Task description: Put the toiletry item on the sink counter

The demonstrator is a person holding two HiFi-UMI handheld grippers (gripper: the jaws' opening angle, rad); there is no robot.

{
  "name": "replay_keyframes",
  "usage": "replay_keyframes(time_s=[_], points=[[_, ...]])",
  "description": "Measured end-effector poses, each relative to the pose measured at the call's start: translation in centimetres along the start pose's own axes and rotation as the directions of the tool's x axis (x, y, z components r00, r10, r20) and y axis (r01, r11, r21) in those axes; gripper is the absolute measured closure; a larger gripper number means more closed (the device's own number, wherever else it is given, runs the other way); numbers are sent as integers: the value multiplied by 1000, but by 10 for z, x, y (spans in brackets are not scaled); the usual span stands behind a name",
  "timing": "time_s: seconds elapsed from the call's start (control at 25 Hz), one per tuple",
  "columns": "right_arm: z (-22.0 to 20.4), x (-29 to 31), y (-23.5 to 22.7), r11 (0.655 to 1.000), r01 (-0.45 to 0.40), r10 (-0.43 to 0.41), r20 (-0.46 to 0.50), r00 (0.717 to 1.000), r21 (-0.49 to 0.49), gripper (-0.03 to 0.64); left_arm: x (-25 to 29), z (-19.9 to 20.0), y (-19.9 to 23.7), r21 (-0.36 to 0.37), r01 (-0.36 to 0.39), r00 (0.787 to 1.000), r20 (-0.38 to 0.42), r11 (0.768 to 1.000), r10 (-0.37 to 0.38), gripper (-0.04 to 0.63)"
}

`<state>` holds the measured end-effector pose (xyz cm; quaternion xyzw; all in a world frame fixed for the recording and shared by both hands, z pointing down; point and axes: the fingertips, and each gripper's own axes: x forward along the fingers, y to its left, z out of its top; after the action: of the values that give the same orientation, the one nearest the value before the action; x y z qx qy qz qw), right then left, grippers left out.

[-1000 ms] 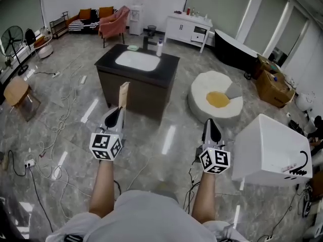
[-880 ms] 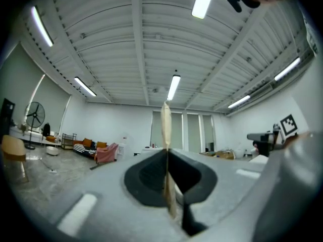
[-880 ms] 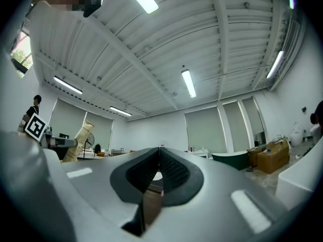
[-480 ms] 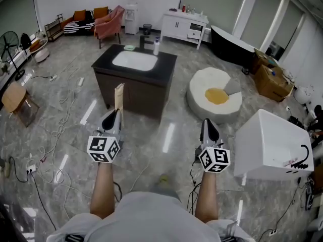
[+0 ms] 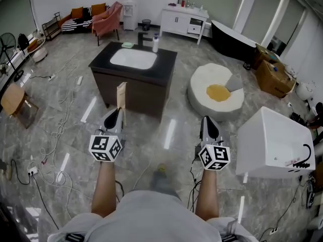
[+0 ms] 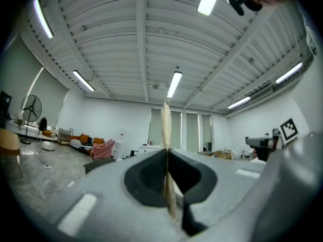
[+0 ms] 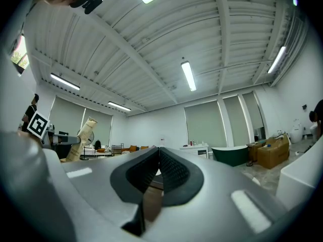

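Observation:
A flat beige toiletry tube sticks up from my left gripper, which is shut on its lower end. In the left gripper view the tube shows edge-on between the closed jaws. My right gripper is shut with nothing in it. In the right gripper view the tube shows at far left. The dark sink counter with a white basin stands ahead, beyond both grippers. On its back edge are a black tap, a white bottle and a green soap dish.
A round white pouffe with a yellow centre sits right of the counter. A white box is near my right. Cables trail over the floor at left. A white cabinet and dark bathtub stand at the back.
The view has advanced slightly toward the sink counter. Both grippers keep their poses, and the tube stays in the left one.

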<state>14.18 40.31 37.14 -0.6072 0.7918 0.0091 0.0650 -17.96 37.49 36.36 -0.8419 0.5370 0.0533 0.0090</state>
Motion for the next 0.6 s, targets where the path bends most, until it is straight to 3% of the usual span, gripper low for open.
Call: replay_keyframes(time_s=[0.6], points=[[-38,139,-55,1000,8,-7,-35,999,25,614,138,-39,47,-9,2,998,-60,1000,-2,595]])
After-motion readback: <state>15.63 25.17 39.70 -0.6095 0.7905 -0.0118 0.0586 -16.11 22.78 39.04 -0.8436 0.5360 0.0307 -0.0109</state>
